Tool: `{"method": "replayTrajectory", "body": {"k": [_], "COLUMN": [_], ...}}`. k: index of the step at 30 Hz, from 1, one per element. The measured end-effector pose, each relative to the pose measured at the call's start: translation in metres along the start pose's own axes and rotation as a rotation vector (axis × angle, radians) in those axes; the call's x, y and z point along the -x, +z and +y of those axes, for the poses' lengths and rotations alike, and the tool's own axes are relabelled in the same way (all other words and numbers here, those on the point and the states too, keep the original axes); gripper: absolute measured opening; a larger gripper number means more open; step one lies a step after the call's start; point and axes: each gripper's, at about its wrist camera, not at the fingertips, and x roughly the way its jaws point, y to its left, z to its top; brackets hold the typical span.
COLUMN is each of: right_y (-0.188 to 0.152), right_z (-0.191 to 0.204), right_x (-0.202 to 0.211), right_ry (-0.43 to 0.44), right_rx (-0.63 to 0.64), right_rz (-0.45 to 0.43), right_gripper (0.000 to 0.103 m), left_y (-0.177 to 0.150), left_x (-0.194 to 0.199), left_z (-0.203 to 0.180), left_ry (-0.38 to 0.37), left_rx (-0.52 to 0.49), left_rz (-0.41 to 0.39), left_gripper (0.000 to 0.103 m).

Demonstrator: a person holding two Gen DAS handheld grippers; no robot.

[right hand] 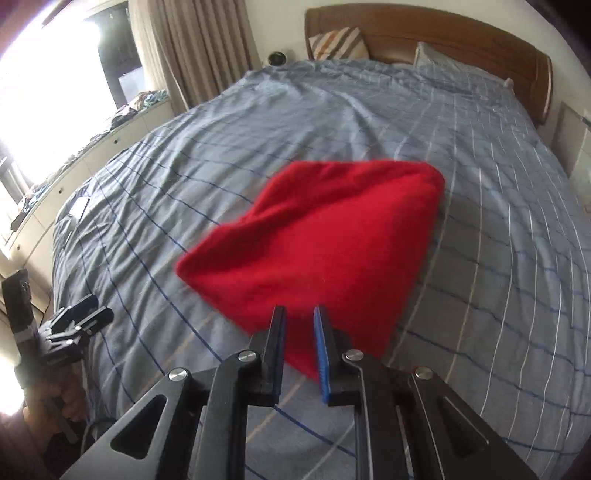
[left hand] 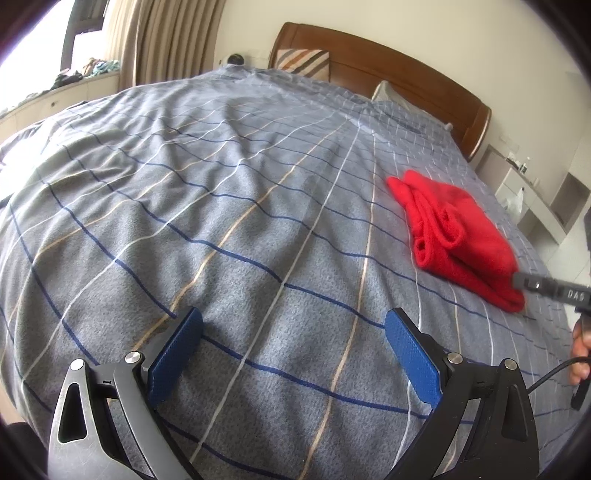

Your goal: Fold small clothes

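Note:
A folded red garment (left hand: 458, 236) lies on the grey checked bedspread (left hand: 229, 206), at the right in the left wrist view. In the right wrist view it (right hand: 325, 236) fills the middle as a folded square. My left gripper (left hand: 293, 332) is open and empty, low over bare bedspread to the left of the garment. My right gripper (right hand: 299, 325) is nearly shut, its blue pads (right hand: 320, 343) a narrow gap apart at the garment's near corner, with red cloth showing between them. Whether the pads pinch the cloth is unclear. The right gripper's finger (left hand: 550, 288) touches the garment's near edge in the left wrist view.
A wooden headboard (right hand: 424, 33) with a striped cushion (right hand: 338, 42) and a pillow (right hand: 439, 55) stands at the far end. A low cabinet with clothes on top (right hand: 92, 147) runs along the window at left. White shelves (left hand: 532, 192) stand right of the bed.

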Motion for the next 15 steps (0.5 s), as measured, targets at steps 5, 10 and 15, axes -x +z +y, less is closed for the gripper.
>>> {"method": "replayTrajectory", "body": {"k": [5,10,15], "right_y": [-0.027,-0.018,0.019], "right_z": [0.000,-0.035,-0.104], "right_x": [-0.002,0.036,0.029], "right_ry": [0.069,0.095,0.216], "right_rx": [-0.066,-0.186,-0.460], "right_rz": [-0.018,-0.155,-0.224], "right_gripper": [0.016,0.066,0.074], "left_y": [0.000,0.060,0.121], "left_x": [0.011,0.003,-0.081], "left_z": [-0.011,-0.050,-0.104], "left_ry": [-0.037,-0.253,-0.392], "left_rx": [-0.050,-0.074,-0.065], "left_rz": [0.020,0.056,0.247], "left_gripper": [0.099,0.101,0.101]}}
